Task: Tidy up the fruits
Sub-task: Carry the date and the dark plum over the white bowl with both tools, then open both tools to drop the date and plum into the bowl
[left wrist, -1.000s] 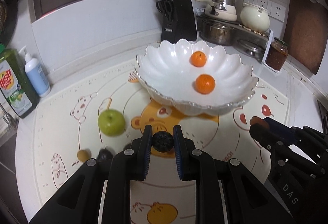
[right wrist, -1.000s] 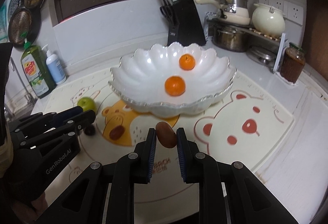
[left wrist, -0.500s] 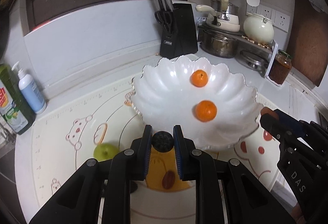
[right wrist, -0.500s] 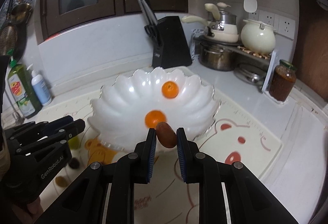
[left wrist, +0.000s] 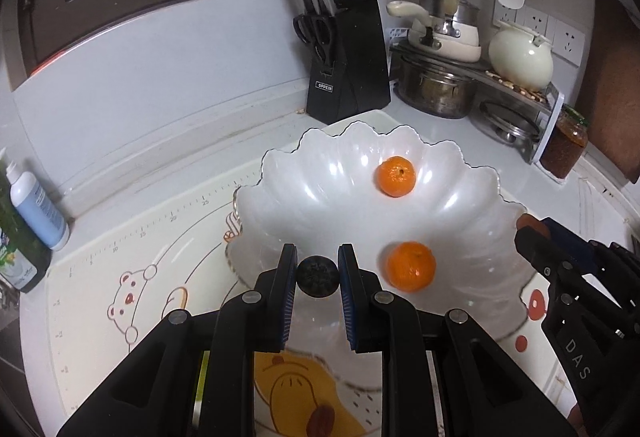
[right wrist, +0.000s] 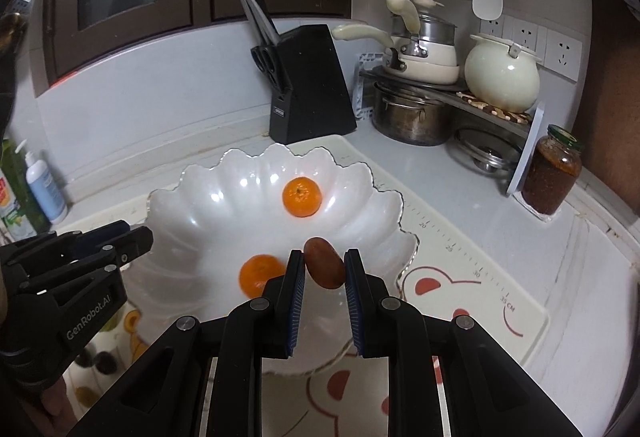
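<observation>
A big white bowl (left wrist: 348,205) with a wavy rim sits on a bear mat (left wrist: 132,277) on the counter (right wrist: 452,173). Two oranges lie inside the bowl: one orange (left wrist: 395,176) toward the far side and another orange (left wrist: 410,266) nearer the front. The left tool (left wrist: 317,275) is over the front edge of the bowl, and its two fingers are squeezed on a small dark round fruit (left wrist: 317,275). The right tool (right wrist: 325,268) is over the front right part of the bowl, and its fingers pinch a brown date (right wrist: 325,268), which sits tilted between them. In the right view the left tool shows at the bowl's left rim. Another brown date (left wrist: 321,417) lies on the mat in front of the bowl, seen between the left tool's arms. Behind the bowl stands a black knife block (right wrist: 306,85). To the right of the bowl, well apart, are pots (right wrist: 412,113) on a rack and a jar (right wrist: 552,173). Left of the bowl, near the wall, stands a blue bottle (left wrist: 38,209).
</observation>
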Demonstrator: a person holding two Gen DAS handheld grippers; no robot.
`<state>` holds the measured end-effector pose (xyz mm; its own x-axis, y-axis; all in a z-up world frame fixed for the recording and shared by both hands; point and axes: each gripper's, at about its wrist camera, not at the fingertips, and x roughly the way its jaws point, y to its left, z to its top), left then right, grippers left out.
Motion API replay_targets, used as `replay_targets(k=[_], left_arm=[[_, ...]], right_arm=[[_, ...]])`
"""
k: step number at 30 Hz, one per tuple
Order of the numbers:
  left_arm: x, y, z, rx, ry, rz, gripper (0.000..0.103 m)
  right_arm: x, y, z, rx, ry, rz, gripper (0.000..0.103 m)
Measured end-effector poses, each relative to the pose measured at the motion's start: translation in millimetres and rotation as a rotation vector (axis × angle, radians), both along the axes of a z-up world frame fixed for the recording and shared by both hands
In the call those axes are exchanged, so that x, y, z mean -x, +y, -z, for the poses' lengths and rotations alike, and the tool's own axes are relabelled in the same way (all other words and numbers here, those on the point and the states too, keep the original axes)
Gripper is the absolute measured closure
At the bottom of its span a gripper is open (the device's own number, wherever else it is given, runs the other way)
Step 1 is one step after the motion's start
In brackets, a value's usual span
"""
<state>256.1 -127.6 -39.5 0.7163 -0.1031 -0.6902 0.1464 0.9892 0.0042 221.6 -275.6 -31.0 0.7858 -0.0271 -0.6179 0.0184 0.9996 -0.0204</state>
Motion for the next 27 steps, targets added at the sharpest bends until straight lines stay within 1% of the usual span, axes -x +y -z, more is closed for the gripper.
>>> replay_targets(k=[4, 5, 6, 7, 8, 9, 10, 11, 12, 13, 14, 15, 17, 20, 27], left_arm=[[-8.0, -1.6, 4.5, -0.01, 0.014, -0.006, 0.081], [-8.9, -1.6, 5.1, -0.011, 0.017, -0.008, 0.078], [-9.5, -1.6, 5.8, -0.015, 0.018, -0.01, 0.071], [-9.4, -1.4, 5.7, -0.018, 0.016, -0.015, 0.067], [-9.2, -0.6, 5.0, -0.02, 0.01, -0.02, 0.059], [-8.1, 0.0, 4.2, -0.022, 0.002, -0.026, 0.053], [-7.7, 0.3, 3.3, -0.024, -0.001, -0.03, 0.05], [-7.9, 1.2, 2.6, -0.026, -0.003, -0.035, 0.046], [-7.7, 2.2, 1.9, -0.027, -0.006, -0.04, 0.045], [-7.2, 3.4, 1.0, -0.028, -0.009, -0.046, 0.044], [-6.9, 4.2, 0.3, -0.03, -0.011, -0.049, 0.043], [-6.2, 5.3, -0.4, -0.035, -0.013, -0.055, 0.038], [-3.3, 7.7, -2.5, -0.042, -0.024, -0.066, 0.032], [1.2, 11.2, -5.8, -0.054, -0.039, -0.084, 0.019], [14.0, 23.9, -13.9, -0.063, -0.054, -0.101, 0.016]], right_arm=[[-10.3, -1.9, 4.8, 0.013, 0.017, 0.005, 0.081], [-12.3, -2.7, 6.2, 0.013, 0.022, 0.007, 0.081], [-14.2, -3.5, 7.8, 0.014, 0.025, 0.01, 0.081], [-14.8, -4.0, 8.5, 0.014, 0.026, 0.012, 0.08], [-15.4, -4.7, 9.4, 0.015, 0.029, 0.014, 0.079], [-16.2, -4.9, 10.0, 0.014, 0.03, 0.013, 0.072], [-16.2, -5.2, 10.0, 0.017, 0.029, 0.017, 0.067], [-15.7, -5.3, 9.6, 0.023, 0.023, 0.024, 0.057], [-15.0, -5.6, 8.6, 0.029, 0.017, 0.033, 0.048], [-13.6, -6.1, 7.1, 0.037, 0.007, 0.048, 0.043], [-13.0, -6.6, 5.7, 0.042, 0.0, 0.058, 0.035], [-12.1, -7.2, 4.5, 0.044, -0.006, 0.066, 0.028], [-10.0, -7.5, 1.2, 0.05, -0.02, 0.082, 0.021], [-7.4, -6.0, -3.7, 0.056, -0.033, 0.094, 0.016], [2.7, 3.1, -14.1, 0.046, -0.056, 0.095, 0.013]])
